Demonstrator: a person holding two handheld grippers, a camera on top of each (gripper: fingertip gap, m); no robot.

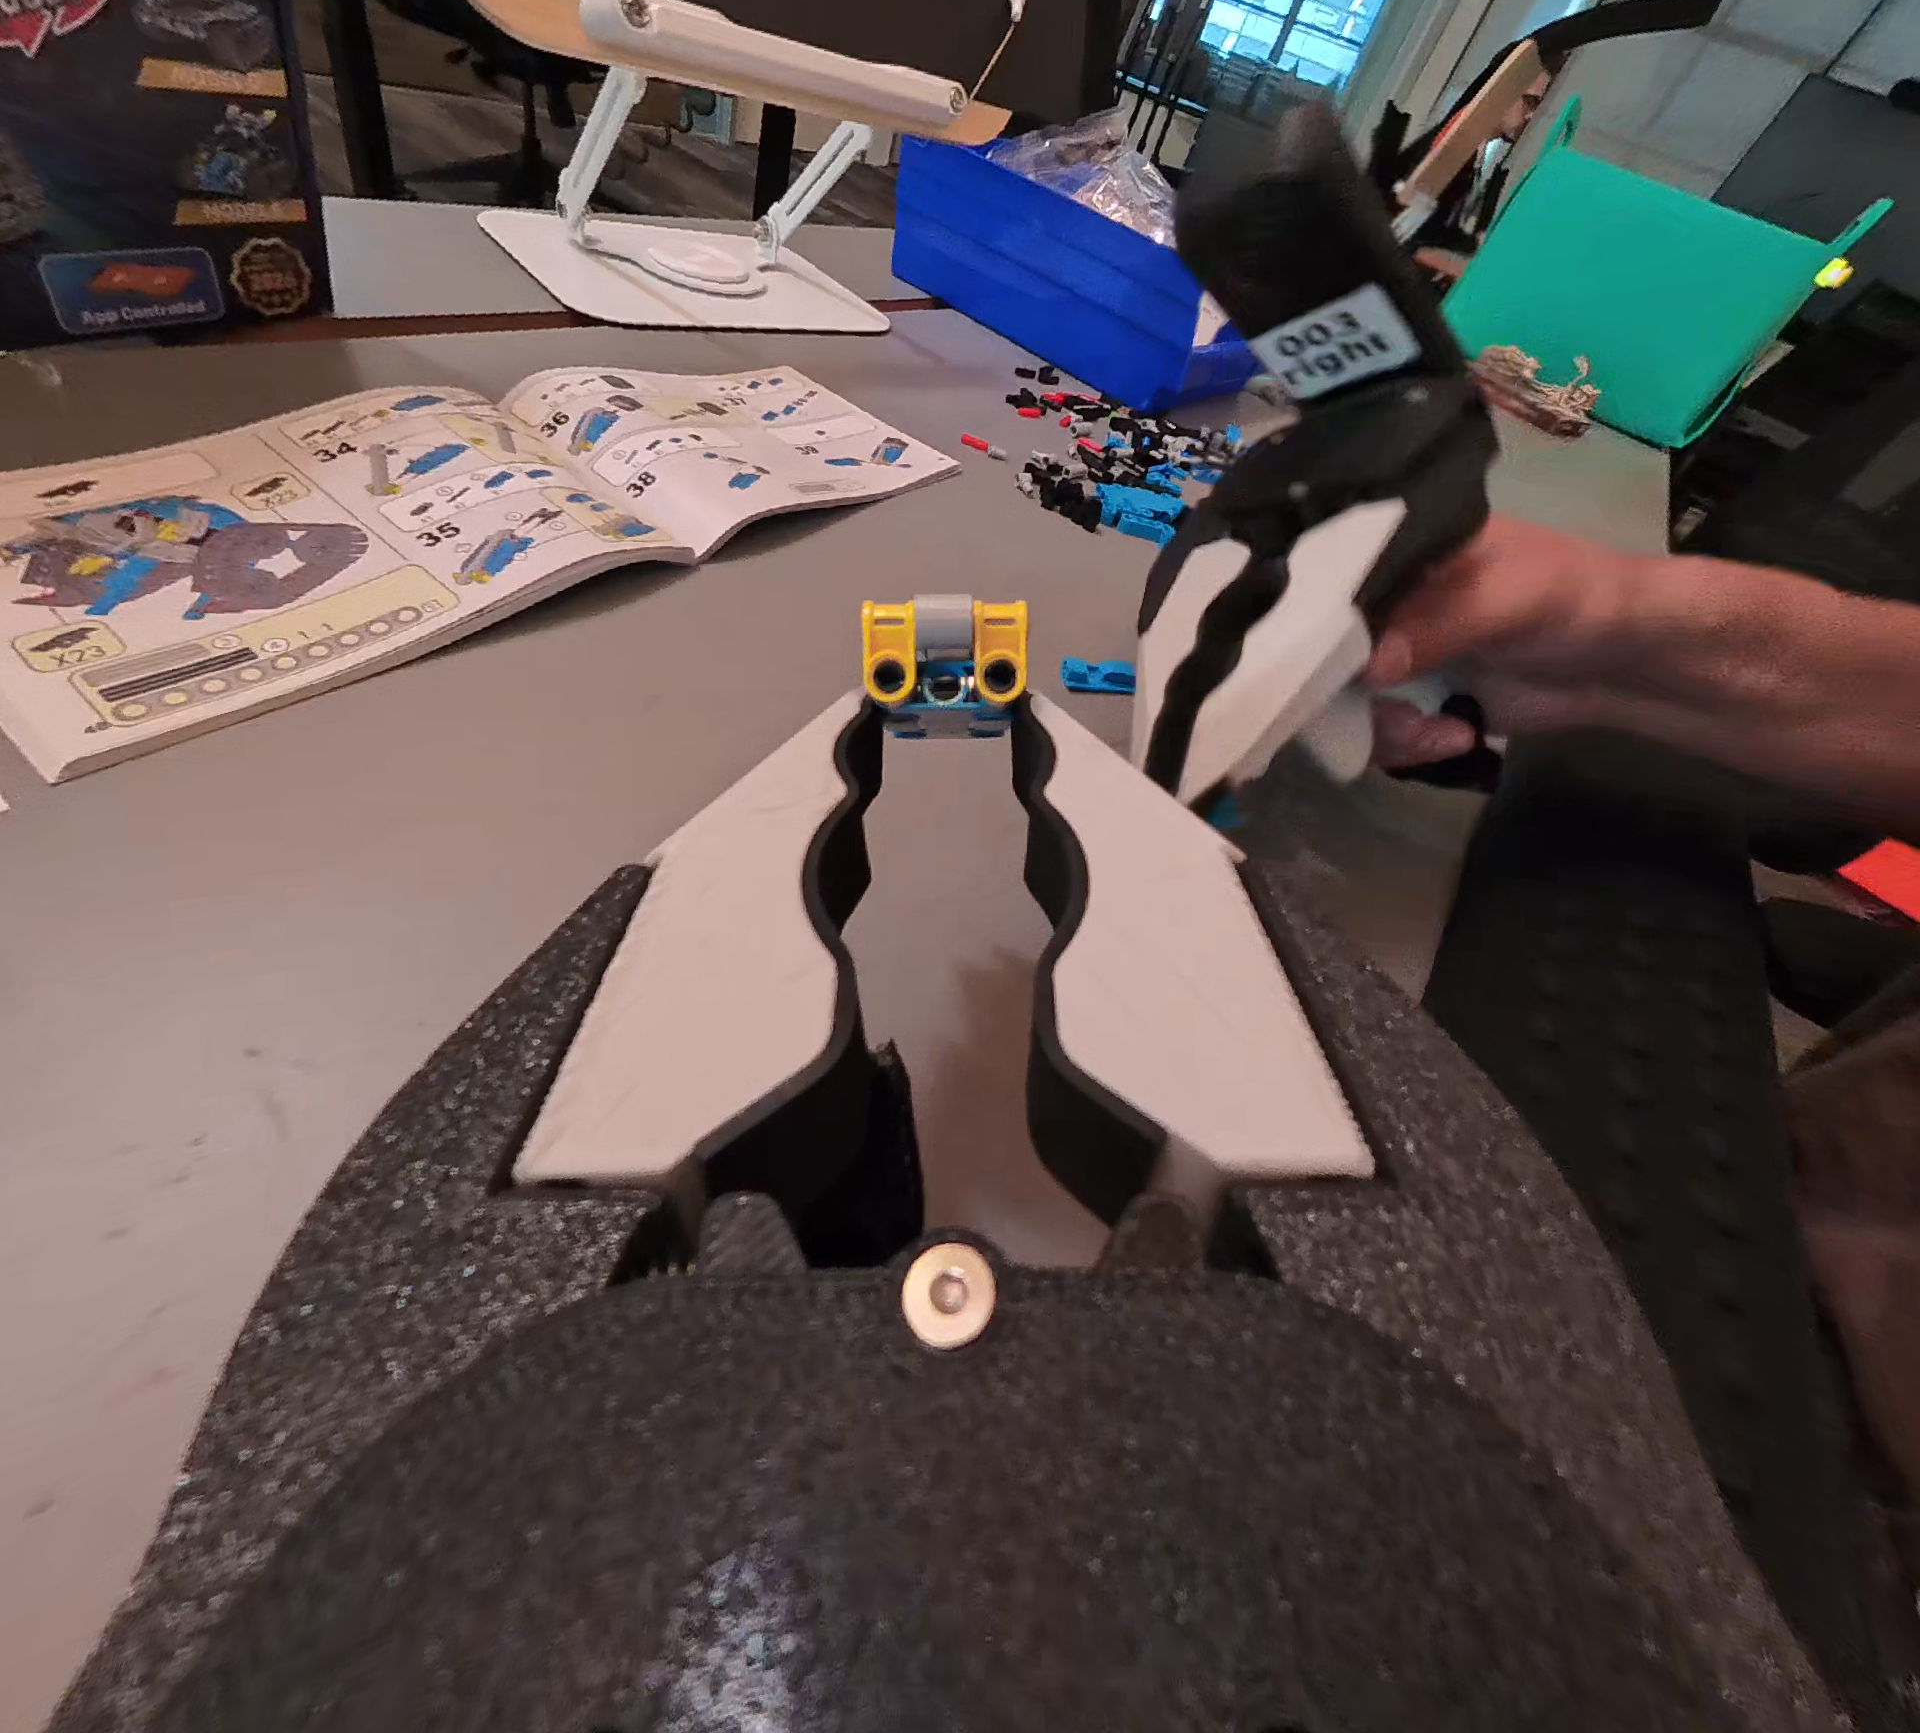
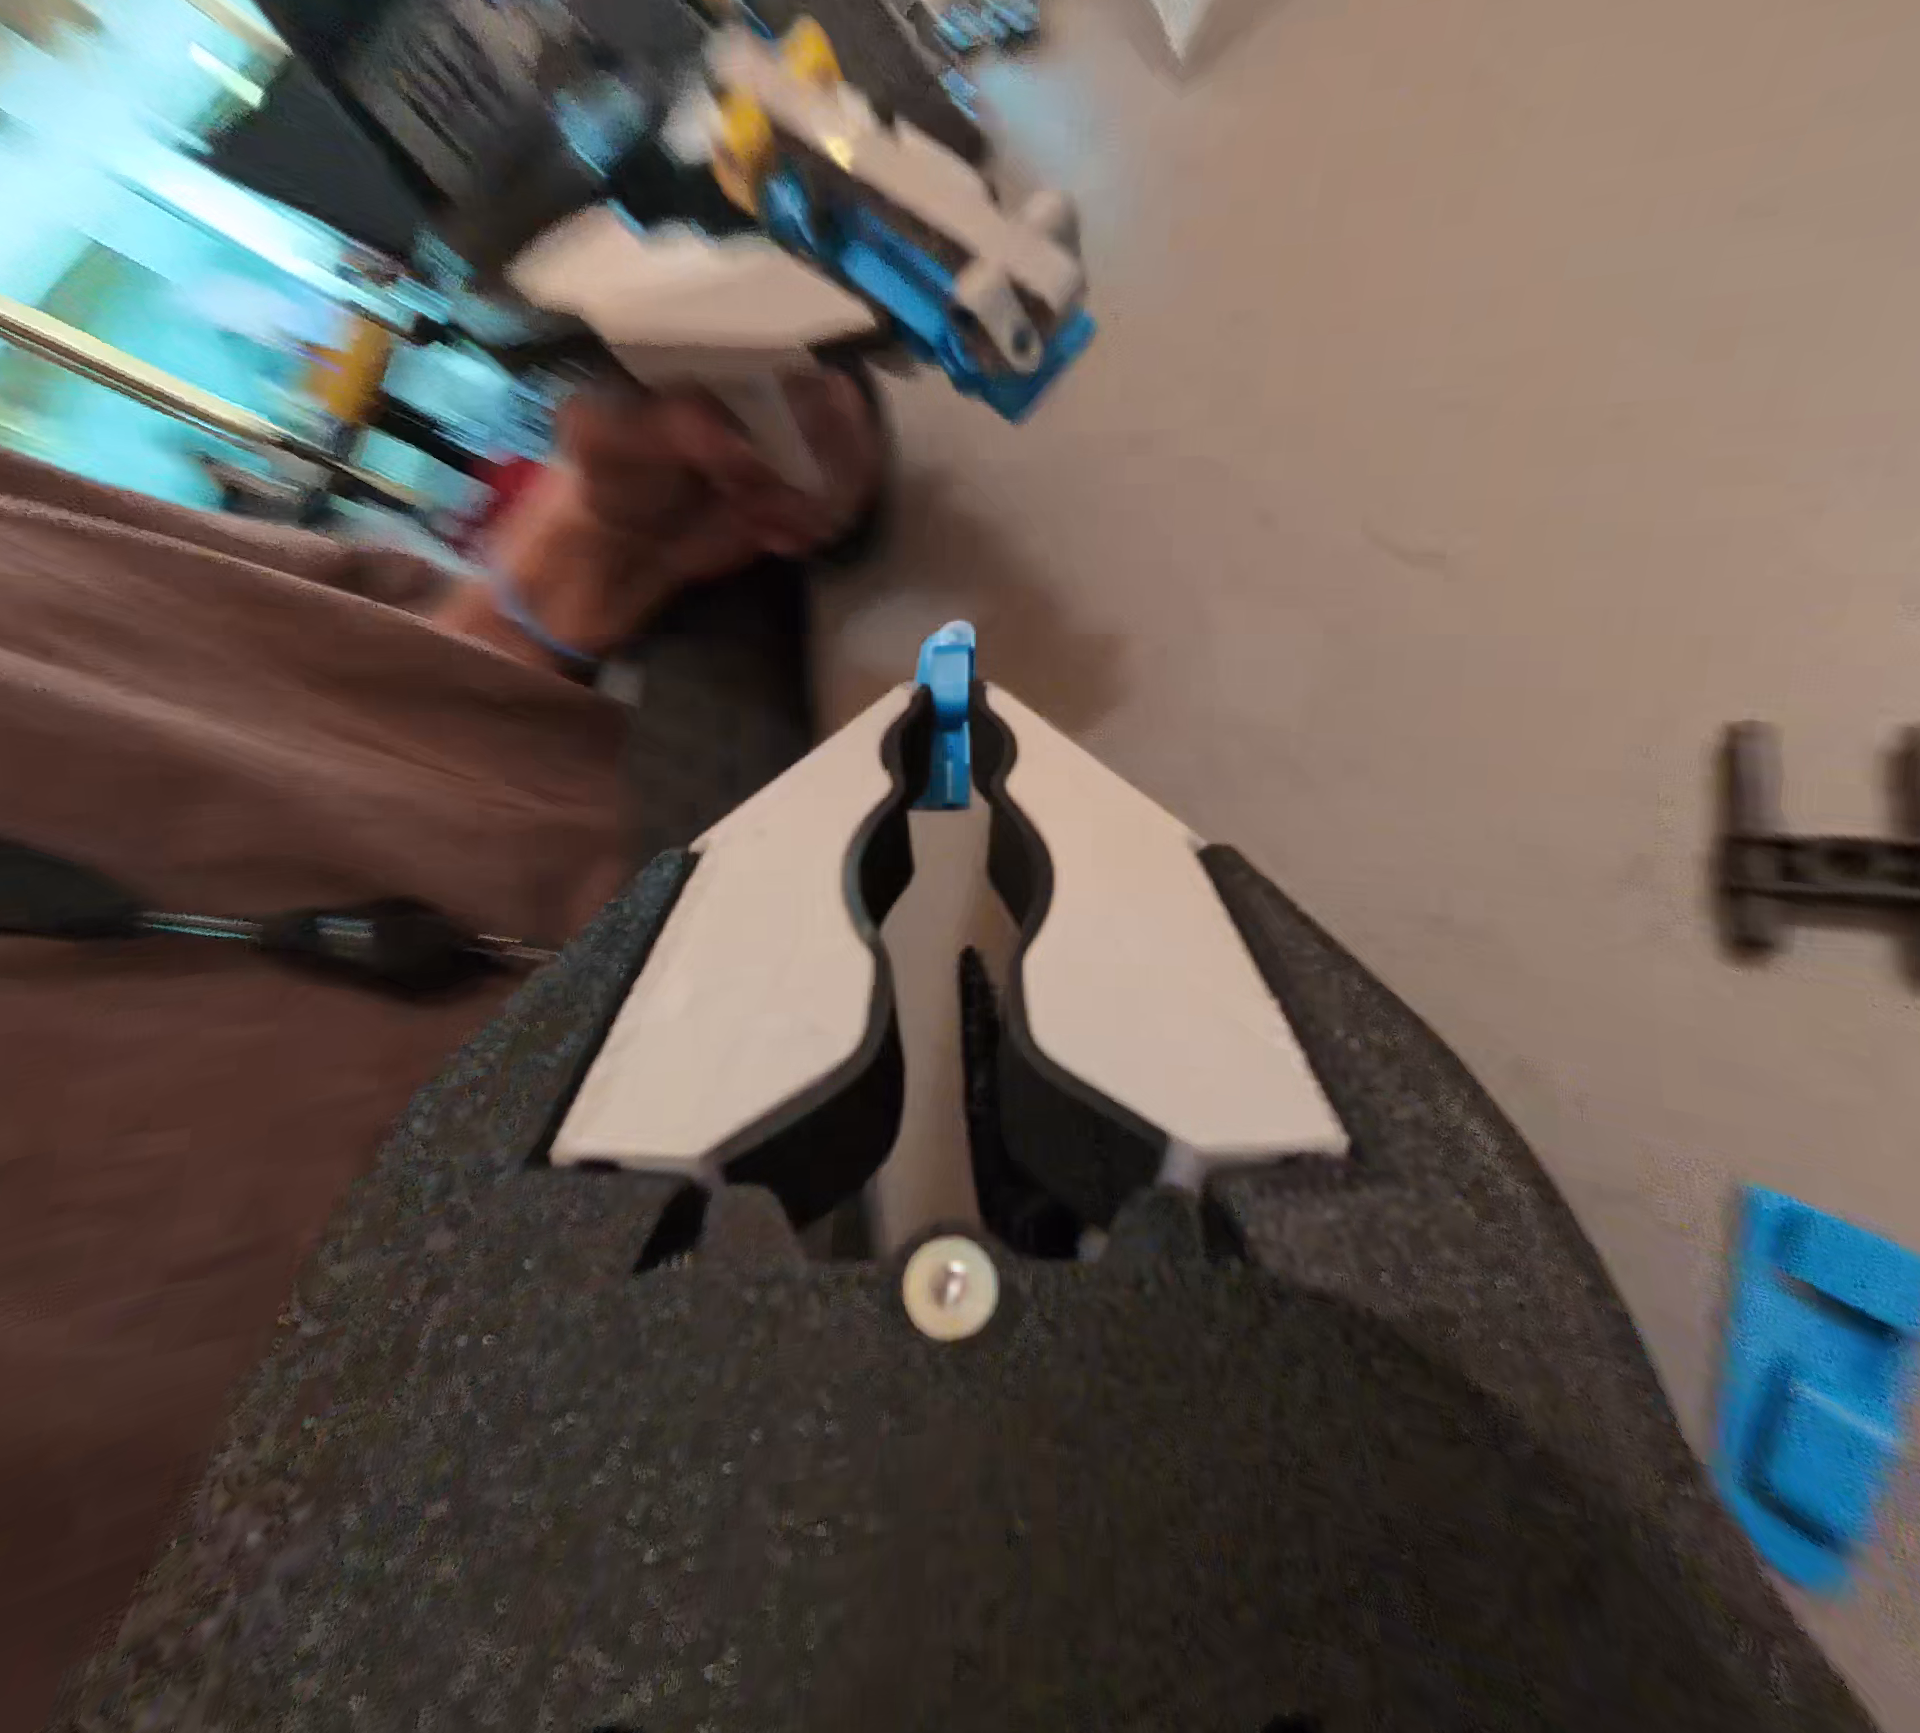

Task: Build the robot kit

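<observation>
My left gripper [image 1: 943, 709] is shut on a small brick assembly [image 1: 943, 657] of yellow, grey and blue parts and holds it above the grey table [image 1: 312, 956]. My right gripper [image 2: 948, 709] is shut on a small blue piece [image 2: 948, 727] that stands out past its fingertips. In the left wrist view the right gripper [image 1: 1205, 795] is just right of the left one, tilted down, with a bit of blue at its tips. In the blurred right wrist view the left gripper and its assembly [image 2: 925, 281] are up and to the left. A loose blue piece [image 1: 1096, 675] lies beside the assembly.
An open instruction booklet [image 1: 416, 520] lies at the left. A pile of small black, blue and red parts [image 1: 1112, 457] lies before a blue bin [image 1: 1049, 270]. A white stand [image 1: 727, 125], a green bin [image 1: 1652, 301] and a box [image 1: 145, 73] stand behind. Grey [image 2: 1808, 852] and blue [image 2: 1818, 1392] parts lie near. The gap from one gripper's tips to the other's is roughly 7 cm.
</observation>
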